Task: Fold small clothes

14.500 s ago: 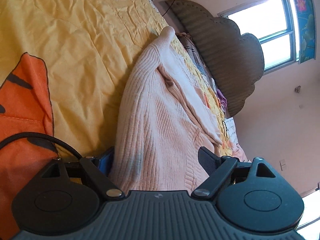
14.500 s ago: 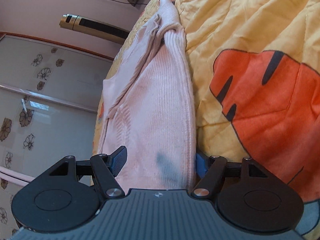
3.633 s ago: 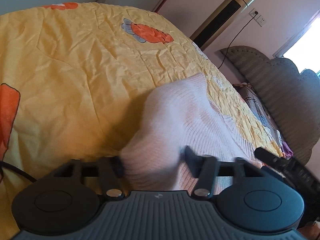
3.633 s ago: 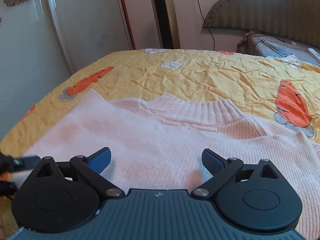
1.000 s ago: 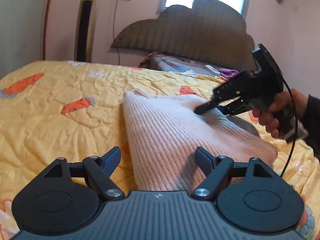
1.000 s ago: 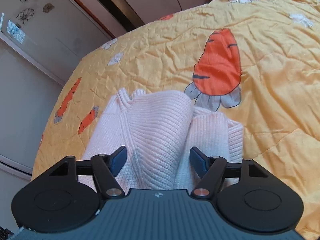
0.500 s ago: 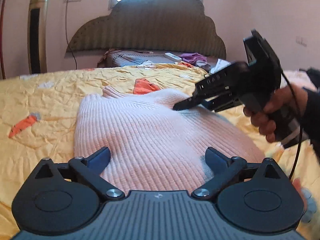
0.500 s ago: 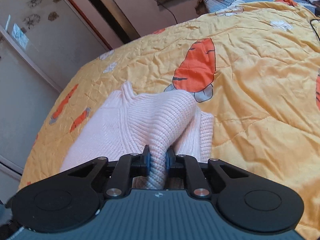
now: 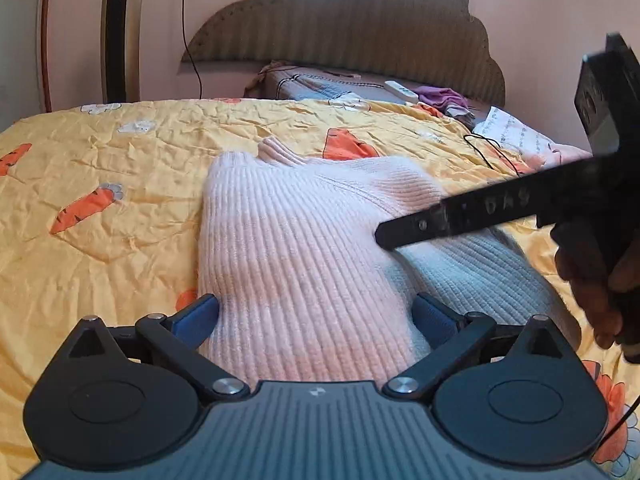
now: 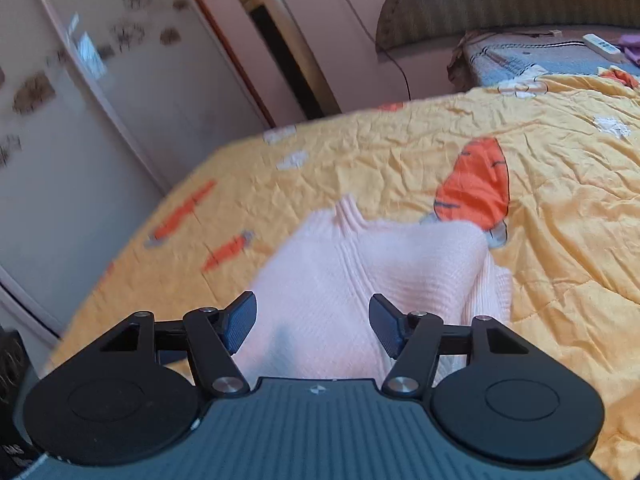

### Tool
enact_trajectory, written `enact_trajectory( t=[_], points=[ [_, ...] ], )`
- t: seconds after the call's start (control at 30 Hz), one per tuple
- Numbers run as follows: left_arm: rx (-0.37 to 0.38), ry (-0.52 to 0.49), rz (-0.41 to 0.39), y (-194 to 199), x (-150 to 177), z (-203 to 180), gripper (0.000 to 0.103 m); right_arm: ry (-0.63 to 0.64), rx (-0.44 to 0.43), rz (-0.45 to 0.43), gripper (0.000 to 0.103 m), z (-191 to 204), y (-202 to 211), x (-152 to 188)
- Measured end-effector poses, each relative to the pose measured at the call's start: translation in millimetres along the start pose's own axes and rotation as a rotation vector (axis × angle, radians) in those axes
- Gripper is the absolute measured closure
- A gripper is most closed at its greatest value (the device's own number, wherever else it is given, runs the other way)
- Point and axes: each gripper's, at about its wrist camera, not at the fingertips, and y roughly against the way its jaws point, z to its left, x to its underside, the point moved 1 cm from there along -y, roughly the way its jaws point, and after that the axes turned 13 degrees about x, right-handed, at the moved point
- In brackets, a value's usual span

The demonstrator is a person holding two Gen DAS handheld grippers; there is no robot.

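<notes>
A pale pink ribbed knit sweater point(image 9: 304, 240) lies folded in a bundle on the yellow carrot-print bedspread point(image 9: 100, 152), collar pointing to the headboard. My left gripper point(image 9: 316, 316) is open, its blue pads either side of the sweater's near end. The right gripper point(image 9: 460, 220) reaches in from the right over the sweater's right part. In the right wrist view the right gripper point(image 10: 312, 320) is open just above the sweater point(image 10: 360, 264), holding nothing.
A padded headboard point(image 9: 360, 20) and pillows with a white remote point(image 9: 400, 90) and purple cloth lie beyond. A tall tower fan point(image 9: 120, 32) stands at the far left. A black cable point(image 9: 488, 152) lies on the bedspread at right. A wardrobe point(image 10: 80, 100) stands left of the bed.
My right gripper was shut on a fold of the sweater half a second ago; it has let go and opened. The left gripper stays open at the sweater's near end.
</notes>
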Motion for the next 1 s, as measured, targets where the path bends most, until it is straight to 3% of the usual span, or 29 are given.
enact_trajectory(
  t=[0.03,0.1,0.2,0.27,0.33,0.4,0.43,0.5,0.57,0.63,0.73,0.8,0.87,0.9,0.93,1.0],
  points=[
    [0.007,-0.005,-0.004,-1.3,2.6,0.7,0.0,0.051,0.049,0.04,0.048,0.8,-12.6,8.1],
    [0.028,0.004,0.003,-0.1,3.6,5.0,0.0,0.057,0.032,-0.038,0.056,-8.6,-11.3,29.0],
    [0.058,0.07,0.014,9.4,-5.3,15.9,0.0,-0.001,0.02,-0.041,0.059,-14.8,-4.8,34.0],
    [0.108,0.155,-0.032,25.4,-11.9,32.1,0.0,-0.024,0.03,-0.047,0.057,-12.0,3.0,30.0],
    [0.148,0.249,-0.061,33.9,-17.2,56.0,0.0,-0.134,0.021,-0.082,0.042,-21.8,22.7,22.8],
    [0.178,0.369,-0.046,28.3,-20.6,83.7,0.0,-0.239,0.0,-0.167,0.001,-44.8,43.8,21.8],
    [0.185,0.43,-0.041,23.3,-21.9,96.5,0.0,-0.272,0.009,-0.189,0.001,-58.0,49.3,22.4],
    [0.217,0.53,-0.024,10.2,-23.2,115.3,0.0,-0.312,0.062,-0.116,0.002,-82.7,41.7,20.9],
    [0.303,0.626,0.017,-8.4,-23.4,128.1,0.0,-0.384,0.103,-0.006,0.012,-105.3,23.0,22.9],
    [0.365,0.685,0.045,-23.7,-24.0,132.7,0.0,-0.435,0.034,0.032,0.015,-115.6,9.9,29.9],
    [0.402,0.683,0.08,-49.4,-30.0,134.3,0.0,-0.458,-0.05,0.067,0.015,-110.6,-8.5,34.7],
    [0.436,0.692,0.089,-64.0,-33.2,137.2,0.0,-0.445,-0.056,0.095,0.015,-105.9,-22.5,34.4],
    [0.422,0.667,0.103,-70.6,-39.4,134.2,0.001,-0.457,-0.07,0.145,0.019,-101.5,-40.8,34.4],
    [0.393,0.627,0.115,-71.7,-42.7,129.9,0.007,-0.461,-0.089,0.143,0.021,-97.5,-46.1,35.3],
    [0.342,0.57,0.129,-70.5,-45.1,124.1,0.024,-0.443,-0.08,0.115,0.025,-91.9,-46.7,35.5],
    [0.312,0.516,0.135,-65.5,-48.1,119.4,0.04,-0.405,-0.1,0.107,0.04,-78.6,-48.5,34.3]
  ],
)
